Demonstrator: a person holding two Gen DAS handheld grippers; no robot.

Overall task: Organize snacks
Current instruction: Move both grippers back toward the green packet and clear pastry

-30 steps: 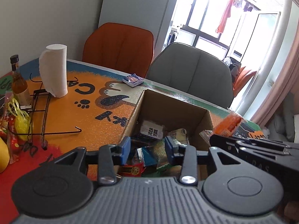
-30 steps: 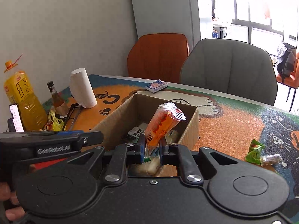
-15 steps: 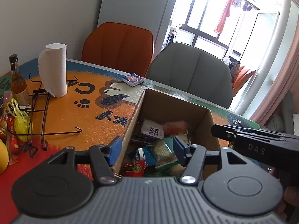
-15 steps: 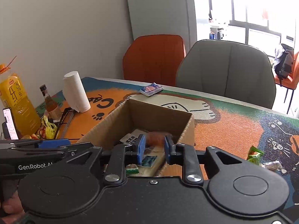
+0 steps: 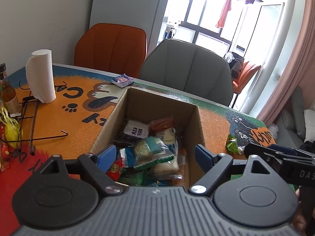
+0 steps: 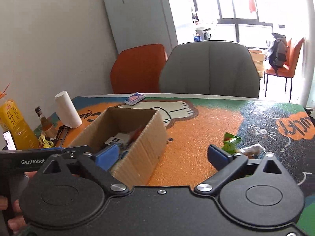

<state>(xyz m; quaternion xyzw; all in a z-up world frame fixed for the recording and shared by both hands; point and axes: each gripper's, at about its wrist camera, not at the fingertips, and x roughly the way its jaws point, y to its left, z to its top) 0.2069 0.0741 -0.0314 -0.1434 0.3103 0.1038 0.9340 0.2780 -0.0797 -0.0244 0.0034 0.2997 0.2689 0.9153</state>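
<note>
An open cardboard box (image 5: 137, 106) (image 6: 143, 137) stands on the table and holds several snack packets, with an orange packet (image 5: 162, 123) lying near its back. My left gripper (image 5: 155, 156) is open and empty above the box's near end. My right gripper (image 6: 163, 155) is open and empty, its jaws spread wide right of the box. A green packet (image 6: 230, 142) (image 5: 232, 143) and a small silvery wrapped snack (image 6: 253, 149) lie on the table to the right. A blue packet (image 5: 123, 79) (image 6: 135, 98) lies beyond the box.
A paper towel roll (image 5: 41, 75), a brown bottle (image 5: 7, 93), a black wire rack (image 5: 31, 118) and a yellow juice bottle (image 6: 13, 123) stand at the left. An orange chair (image 5: 112, 45) and a grey chair (image 5: 187, 72) stand behind the table.
My right gripper let go of the orange packet, which dropped into the box, then opened wide and swung right toward the green packet. My left gripper opened wider.
</note>
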